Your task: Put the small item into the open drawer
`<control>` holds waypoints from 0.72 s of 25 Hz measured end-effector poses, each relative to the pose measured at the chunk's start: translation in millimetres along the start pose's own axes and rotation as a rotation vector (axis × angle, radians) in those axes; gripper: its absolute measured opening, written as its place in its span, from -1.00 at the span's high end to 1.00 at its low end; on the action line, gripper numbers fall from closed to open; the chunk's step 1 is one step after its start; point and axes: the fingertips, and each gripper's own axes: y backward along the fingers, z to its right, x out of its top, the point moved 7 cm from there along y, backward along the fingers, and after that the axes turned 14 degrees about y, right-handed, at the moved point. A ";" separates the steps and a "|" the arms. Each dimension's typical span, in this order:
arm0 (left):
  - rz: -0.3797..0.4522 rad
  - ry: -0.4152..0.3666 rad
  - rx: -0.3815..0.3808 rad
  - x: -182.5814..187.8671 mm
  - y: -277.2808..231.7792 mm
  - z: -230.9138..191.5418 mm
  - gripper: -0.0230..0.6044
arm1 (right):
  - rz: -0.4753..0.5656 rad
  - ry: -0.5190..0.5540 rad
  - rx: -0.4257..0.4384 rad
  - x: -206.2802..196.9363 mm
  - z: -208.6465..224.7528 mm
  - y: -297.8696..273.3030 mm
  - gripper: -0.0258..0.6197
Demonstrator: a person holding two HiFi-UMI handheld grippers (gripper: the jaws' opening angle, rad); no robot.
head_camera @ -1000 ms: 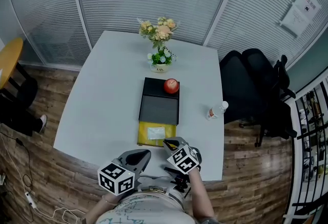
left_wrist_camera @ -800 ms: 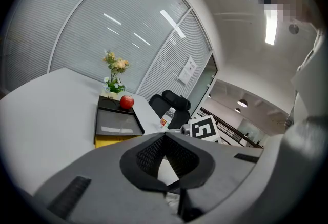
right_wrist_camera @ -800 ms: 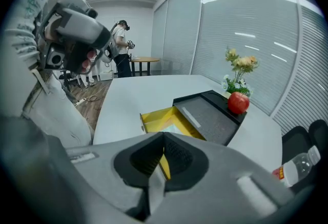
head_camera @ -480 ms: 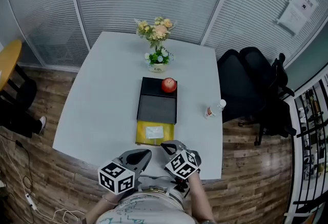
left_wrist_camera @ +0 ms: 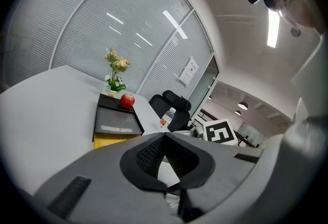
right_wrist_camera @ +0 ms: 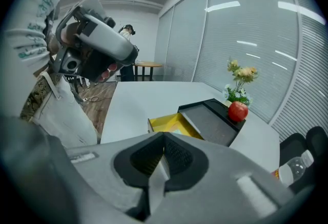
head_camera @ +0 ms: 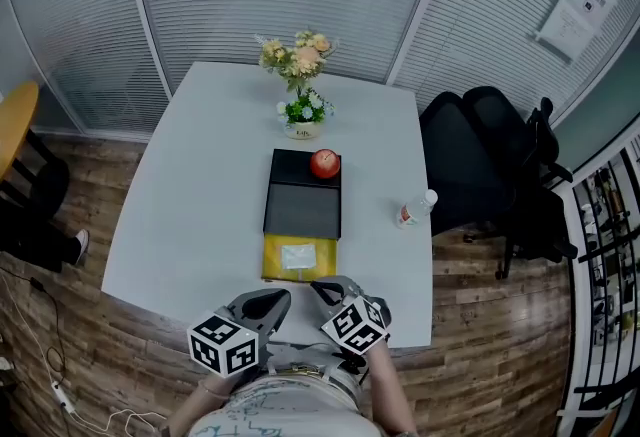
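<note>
A black drawer unit (head_camera: 302, 207) lies in the middle of the white table (head_camera: 200, 195). Its yellow drawer (head_camera: 276, 263) is pulled open toward me. A small flat white item (head_camera: 297, 256) lies inside the drawer. A red apple (head_camera: 323, 163) rests on the unit's far end. My right gripper (head_camera: 318, 285) is shut and empty, just short of the drawer's front, at the table's near edge. My left gripper (head_camera: 278, 297) hovers beside it to the left, jaws together, with nothing in them. The drawer (right_wrist_camera: 171, 124) and the apple (right_wrist_camera: 238, 111) also show in the right gripper view.
A vase of flowers (head_camera: 300, 110) stands behind the unit. A plastic bottle (head_camera: 415, 211) lies near the table's right edge. Black office chairs (head_camera: 480, 165) stand to the right of the table. Glass walls with blinds close off the back, and a round wooden table (head_camera: 15, 120) sits at far left.
My right gripper has drawn back a little from the drawer toward my body. The left gripper has stayed in place. The head view has shifted slightly.
</note>
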 end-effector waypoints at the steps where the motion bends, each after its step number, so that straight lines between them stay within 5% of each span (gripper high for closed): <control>1: -0.001 0.000 0.000 -0.1 -0.1 -0.1 0.94 | 0.005 -0.004 -0.001 1.0 -0.1 2.1 0.91; 18: -0.014 -0.019 -0.016 1.0 -3.9 2.0 0.94 | 0.084 0.020 -0.091 20.8 1.9 34.7 0.91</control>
